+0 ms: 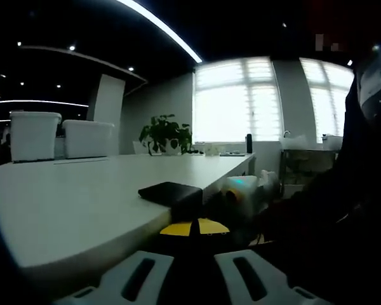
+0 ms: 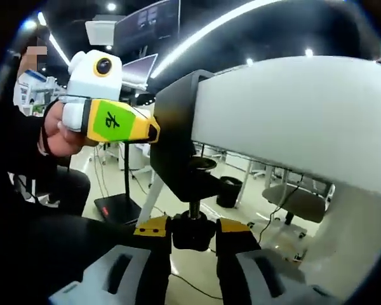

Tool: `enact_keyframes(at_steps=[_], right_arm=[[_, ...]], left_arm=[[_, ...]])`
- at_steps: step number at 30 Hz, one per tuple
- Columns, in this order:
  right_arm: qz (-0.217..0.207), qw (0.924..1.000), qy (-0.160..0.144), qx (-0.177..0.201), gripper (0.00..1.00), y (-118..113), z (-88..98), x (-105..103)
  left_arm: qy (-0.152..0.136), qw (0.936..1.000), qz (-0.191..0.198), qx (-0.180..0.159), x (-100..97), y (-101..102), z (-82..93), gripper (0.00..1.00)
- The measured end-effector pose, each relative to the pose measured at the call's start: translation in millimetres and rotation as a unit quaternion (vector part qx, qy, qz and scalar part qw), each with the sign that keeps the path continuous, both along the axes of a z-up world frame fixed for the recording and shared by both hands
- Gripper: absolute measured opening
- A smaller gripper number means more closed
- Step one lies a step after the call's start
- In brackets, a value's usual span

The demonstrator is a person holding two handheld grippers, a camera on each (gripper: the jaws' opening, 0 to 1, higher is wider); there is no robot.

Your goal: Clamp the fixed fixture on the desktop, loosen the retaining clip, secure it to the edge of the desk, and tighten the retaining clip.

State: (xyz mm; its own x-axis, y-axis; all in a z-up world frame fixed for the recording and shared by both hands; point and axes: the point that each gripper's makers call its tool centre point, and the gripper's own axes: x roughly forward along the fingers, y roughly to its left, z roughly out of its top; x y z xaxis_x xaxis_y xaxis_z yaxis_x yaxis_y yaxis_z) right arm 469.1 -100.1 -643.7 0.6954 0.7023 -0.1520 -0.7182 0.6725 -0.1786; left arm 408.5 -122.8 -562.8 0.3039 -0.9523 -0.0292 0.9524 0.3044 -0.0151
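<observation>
A black C-shaped clamp fixture [image 2: 178, 146] sits over the edge of the white desk [image 2: 292, 114]. Its top plate [image 1: 171, 190] lies flat on the desk [image 1: 82, 197] near the rim. My left gripper [image 1: 193, 227] has its yellow tips together at the fixture's back, and it comes in from the left as a yellow-green body [image 2: 153, 132] held by a hand. Below the desk, the clamp's screw ends in a black knob [image 2: 192, 234]. My right gripper [image 2: 192, 230] is shut on that knob, one yellow tip on each side. A white and teal part of that gripper [image 1: 241, 190] peeks out beyond the desk edge.
Two white bins [image 1: 35, 135] and a potted plant [image 1: 165, 132] stand at the desk's far end. A person's dark sleeve [image 1: 343, 210] covers the right side. Under the desk are an office chair [image 2: 292, 200], a black bin [image 2: 230, 190] and a floor stand base [image 2: 117, 208].
</observation>
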Motion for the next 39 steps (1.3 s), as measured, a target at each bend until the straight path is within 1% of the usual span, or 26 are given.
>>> enact_keyframes(at_steps=[2,4,5,6,7,8,9,10,12,13,16,18,20,21,22,23,26,28,30,32,34,35,36,37,38,39], right_arm=[[-0.019,0.9998,0.006,-0.003,0.27,-2,-0.6,2],[-0.06,0.9982,0.006,-0.007,0.33,-13,-0.5,8],[-0.114,0.9934,0.012,0.0,0.41,-24,-0.5,11],[-0.14,0.99,0.015,0.003,0.46,-29,-0.4,12],[-0.175,0.9844,0.016,0.008,0.52,-35,-1.0,11],[-0.213,0.9765,0.023,0.02,0.54,-40,-2.1,10],[-0.238,0.9699,0.032,0.038,0.55,-40,-2.5,8],[-0.256,0.9635,0.041,0.068,0.55,-37,-1.2,5],[-0.279,0.9566,0.044,0.073,0.54,-31,-0.1,1],[-0.294,0.951,0.048,0.083,0.53,-29,1.2,1],[-0.333,0.9372,0.053,0.088,0.51,-26,0.1,4],[-0.344,0.9332,0.059,0.084,0.49,-23,-1.6,8],[-0.351,0.9307,0.067,0.079,0.43,-20,-4.8,10],[-0.355,0.9293,0.068,0.077,0.37,-20,-5.3,11],[-0.357,0.9279,0.071,0.08,0.29,-21,-5.7,12],[-0.368,0.9243,0.065,0.076,0.27,-26,-3.9,12],[-0.366,0.9248,0.072,0.072,0.26,-25,-3.8,9],[-0.361,0.9275,0.071,0.065,0.26,-25,-3.8,7],[-0.342,0.9355,0.069,0.057,0.26,-23,-3.4,6],[-0.306,0.9492,0.056,0.046,0.26,-21,-2.7,9],[-0.273,0.9595,0.057,0.043,0.26,-18,-2.6,10],[-0.245,0.9676,0.05,0.038,0.26,-17,-1.8,10],[-0.234,0.9697,0.057,0.039,0.26,-16,-2.4,9],[-0.215,0.974,0.063,0.033,0.26,-14,-3.0,7],[-0.198,0.9783,0.057,0.022,0.26,-16,-2.3,7],[-0.18,0.9818,0.056,0.019,0.26,-15,-2.2,7]], left_arm=[[0.0,1.0,-0.001,0.003,-0.3,-2,-1.2,0.02],[0.0,1.0,-0.002,0.005,-0.5,-3,-2.1,0.02],[0.0,1.0,-0.003,0.006,-0.5,-3,-2.5,0.02],[0.0,1.0,-0.004,0.006,-0.9,-4,-2.7,0.02],[-0.002,1.0,-0.005,0.007,1.9,-3,-4.1,0.02],[-0.004,0.9999,-0.007,0.007,2.9,-3,-5.2,0.02],[-0.003,0.9999,-0.008,0.006,3.3,-3,-5.8,0.02],[-0.006,0.9999,-0.01,0.004,3.5,-3,-5.9,0.02],[-0.01,0.9998,-0.014,0.004,4.8,-2,-6.2,0.02],[-0.015,0.9997,-0.017,0.006,5.1,-2,-6.3,0.02],[-0.022,0.9995,-0.02,0.005,7.0,-1,-6.4,0.02],[-0.022,0.9995,-0.022,-0.002,8.8,0,-6.8,0.02],[-0.022,0.9994,-0.025,-0.01,10.1,1,-6.6,0.02],[-0.019,0.9994,-0.026,-0.012,10.7,1,-6.2,0.02],[-0.021,0.9993,-0.028,-0.01,10.6,1,-5.8,0.02],[-0.021,0.9993,-0.029,-0.009,11.1,3,-4.3,0.02],[-0.02,0.9994,-0.028,-0.009,11.9,4,-5.0,0.02],[-0.019,0.9993,-0.028,-0.013,12.0,4,-5.5,0.02],[-0.016,0.9994,-0.028,-0.015,12.3,4,-5.1,0.02],[-0.015,0.9994,-0.028,-0.016,12.9,4,-5.5,0.02],[-0.013,0.9993,-0.029,-0.018,12.8,4,-5.2,0.02],[-0.014,0.9993,-0.029,-0.017,11.0,3,-4.8,0.02],[-0.016,0.9993,-0.029,-0.016,10.9,3,-4.9,0.02],[-0.017,0.9994,-0.028,-0.015,10.9,3,-4.9,0.02],[-0.015,0.9994,-0.027,-0.016,11.1,3,-4.9,0.02],[-0.014,0.9994,-0.027,-0.015,11.2,3,-5.4,0.02]])
